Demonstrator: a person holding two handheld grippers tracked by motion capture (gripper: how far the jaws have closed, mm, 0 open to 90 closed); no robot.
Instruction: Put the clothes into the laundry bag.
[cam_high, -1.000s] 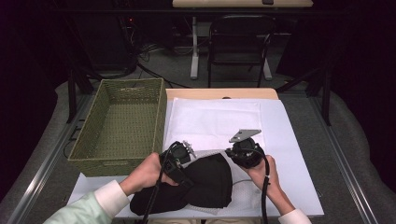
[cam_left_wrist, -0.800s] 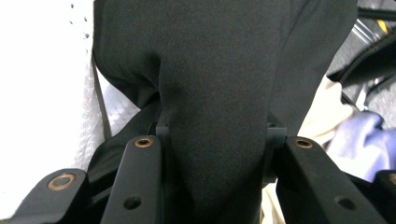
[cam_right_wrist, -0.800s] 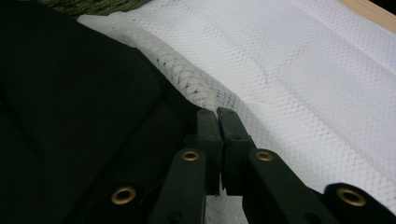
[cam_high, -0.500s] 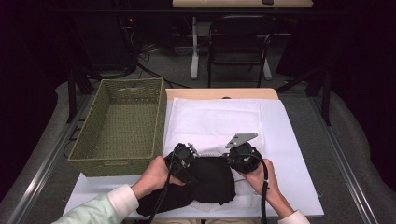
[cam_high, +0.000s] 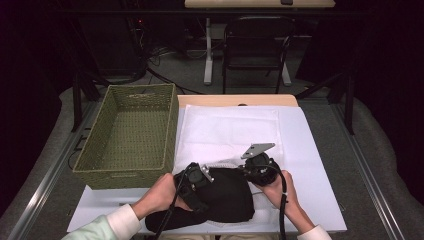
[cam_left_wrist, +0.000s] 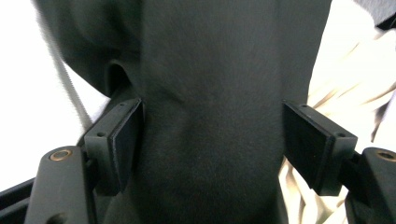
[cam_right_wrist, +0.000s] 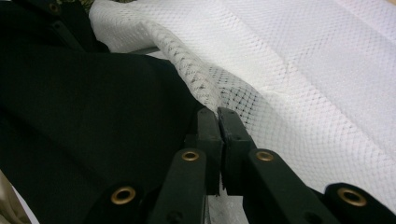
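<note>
Lying at the near edge of the white mesh laundry bag (cam_high: 235, 132), the black folded garment (cam_high: 225, 197) sits between both grippers. The left gripper (cam_left_wrist: 212, 140) has just been opening, its pads straddling the cloth. The right gripper (cam_right_wrist: 218, 123) is pinched closed on the bag's edge.

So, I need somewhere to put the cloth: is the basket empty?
Empty: the green woven basket shows only bare weave inside, seen from above.

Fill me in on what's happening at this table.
A person is working a black garment near a white mesh bag that lies flat on the table, beside a green woven basket. The right hand-held gripper is shut at the rim of the mesh bag, right by the garment's edge. The left hand-held gripper has just been opening; its pads straddle a fold of the garment, apparently letting it go.
</note>
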